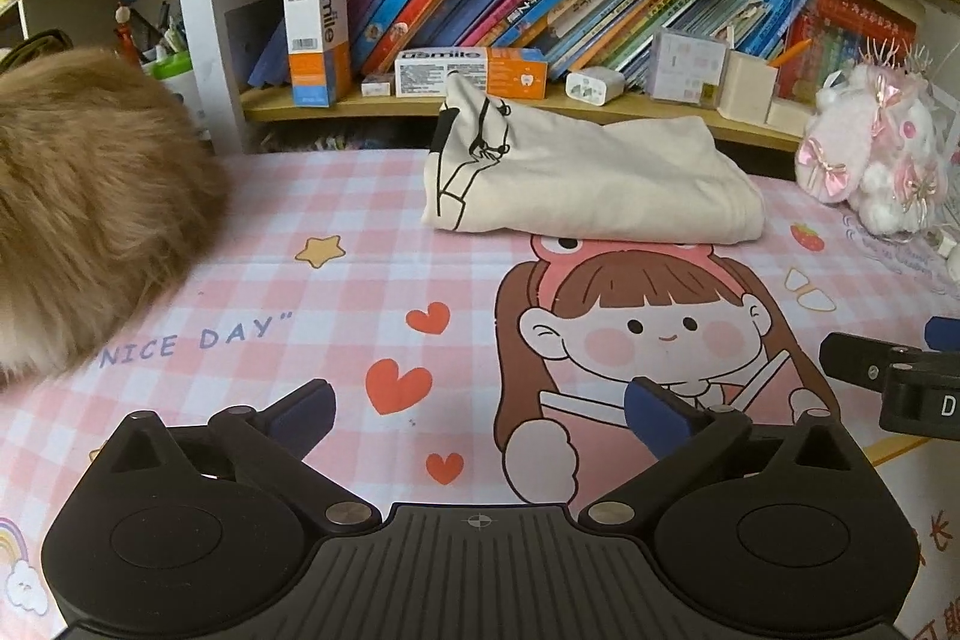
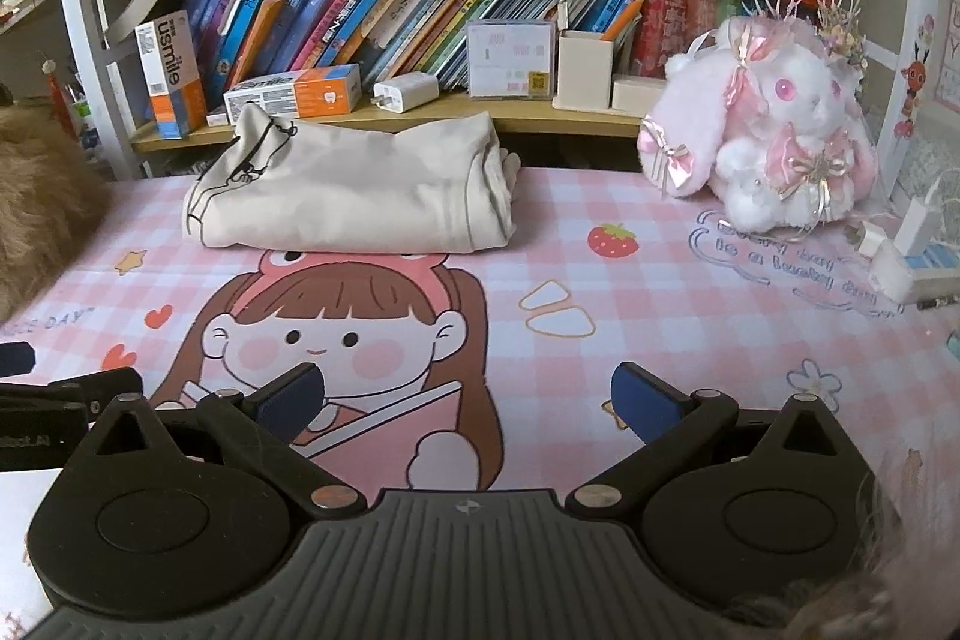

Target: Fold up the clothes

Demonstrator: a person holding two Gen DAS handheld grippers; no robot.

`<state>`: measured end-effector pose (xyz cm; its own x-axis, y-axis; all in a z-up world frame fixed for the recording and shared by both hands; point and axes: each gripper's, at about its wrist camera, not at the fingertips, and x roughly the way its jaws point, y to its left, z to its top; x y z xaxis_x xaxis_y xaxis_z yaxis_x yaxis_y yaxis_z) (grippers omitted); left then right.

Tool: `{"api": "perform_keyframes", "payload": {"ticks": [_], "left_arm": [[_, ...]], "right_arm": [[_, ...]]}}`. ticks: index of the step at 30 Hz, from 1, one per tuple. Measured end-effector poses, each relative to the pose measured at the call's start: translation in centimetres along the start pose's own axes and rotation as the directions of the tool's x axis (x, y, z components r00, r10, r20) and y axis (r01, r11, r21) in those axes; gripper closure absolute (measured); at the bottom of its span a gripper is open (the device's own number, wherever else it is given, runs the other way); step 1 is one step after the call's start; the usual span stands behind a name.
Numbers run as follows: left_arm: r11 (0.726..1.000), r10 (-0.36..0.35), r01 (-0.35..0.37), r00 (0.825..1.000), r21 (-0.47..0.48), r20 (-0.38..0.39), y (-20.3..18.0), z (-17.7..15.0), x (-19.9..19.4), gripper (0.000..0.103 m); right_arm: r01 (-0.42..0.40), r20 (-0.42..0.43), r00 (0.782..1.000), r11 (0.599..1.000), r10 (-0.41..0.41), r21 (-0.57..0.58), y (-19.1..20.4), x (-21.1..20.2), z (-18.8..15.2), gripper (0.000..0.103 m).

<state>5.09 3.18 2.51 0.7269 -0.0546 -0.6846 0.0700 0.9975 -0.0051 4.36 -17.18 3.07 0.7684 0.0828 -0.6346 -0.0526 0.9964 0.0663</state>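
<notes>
We count one folded cream cotton garment with black line print (image 1: 591, 178), lying far centre on the pink checked cartoon desk mat (image 1: 336, 292). Two grippers: left gripper (image 1: 480, 415) and right gripper (image 2: 467, 397), both near, fingers spread, holding nothing. One pink-white plush rabbit (image 2: 774, 130), far right.

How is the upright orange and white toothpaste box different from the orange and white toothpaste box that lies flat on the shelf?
The upright orange and white toothpaste box stands on its end at the left of the wooden shelf; the flat orange and white toothpaste box lies on its long side, further right, behind the folded cream garment. Both carry the same brand print and colours.
</notes>
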Motion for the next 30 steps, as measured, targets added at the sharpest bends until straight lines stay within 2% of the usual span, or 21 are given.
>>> {"api": "perform_keyframes", "payload": {"ticks": [13, 30], "left_arm": [[1.000, -0.003, 0.003, 1.000, 0.005, 0.003, 0.1, -0.3, -0.7, 0.000], [1.000, -0.012, 0.012, 1.000, -0.002, 0.000, 0.2, -0.4, -1.0, 0.000]], "right_arm": [[0.033, -0.002, 0.999, 0.999, -0.033, -0.019, 0.2, -0.7, -0.8, 0.000], [0.031, -0.003, 1.000, 0.999, -0.031, -0.040, 0.8, -1.1, -1.2, 0.000]]}}
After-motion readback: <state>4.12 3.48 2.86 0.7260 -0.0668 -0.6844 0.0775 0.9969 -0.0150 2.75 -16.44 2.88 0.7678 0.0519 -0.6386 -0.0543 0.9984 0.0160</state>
